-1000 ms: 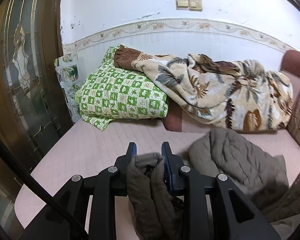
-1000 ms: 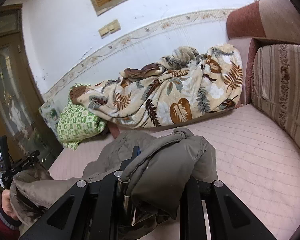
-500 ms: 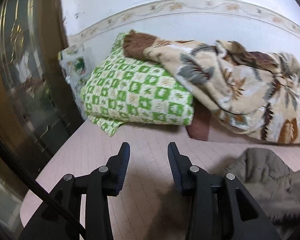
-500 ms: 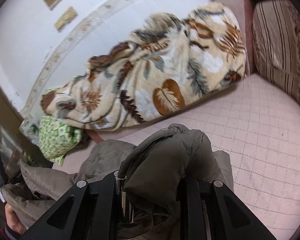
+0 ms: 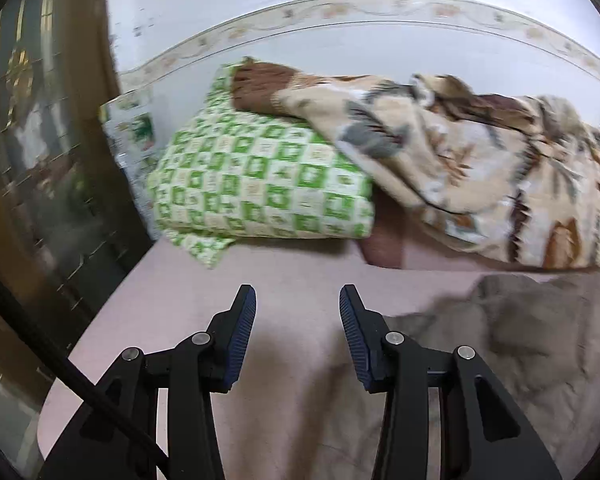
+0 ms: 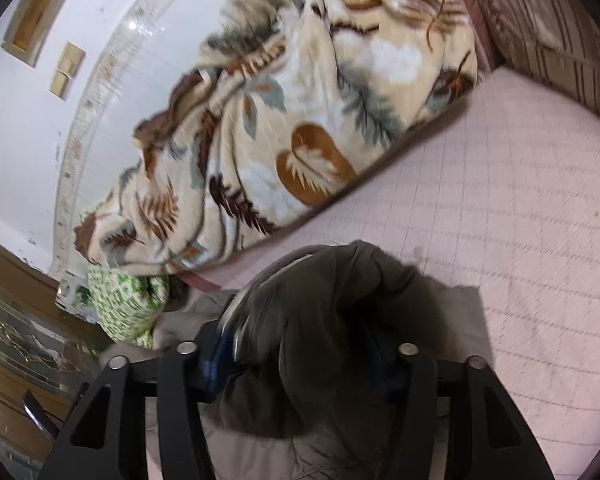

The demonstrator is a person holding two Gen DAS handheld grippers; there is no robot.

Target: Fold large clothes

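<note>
A grey-brown padded jacket (image 5: 520, 344) lies on the pink mattress (image 5: 188, 300), to the right of my left gripper (image 5: 298, 312). The left gripper is open and empty, its blue pads apart over bare mattress. In the right wrist view my right gripper (image 6: 300, 344) is shut on a thick bunch of the jacket (image 6: 332, 312), which bulges up between the fingers and hides the pads. The rest of the jacket trails below and to the left of it.
A green checked pillow (image 5: 256, 184) and a leaf-patterned blanket (image 5: 480, 168) lie along the white wall at the back. A wooden glazed door (image 5: 40, 160) stands at the left. A striped sofa cushion (image 6: 560, 20) is at the far right. Bare mattress (image 6: 520, 240) shows to the right of the jacket.
My left gripper let go of the jacket, opened and moved left over bare mattress. My right gripper kept its hold and tilted, moving toward the blanket.
</note>
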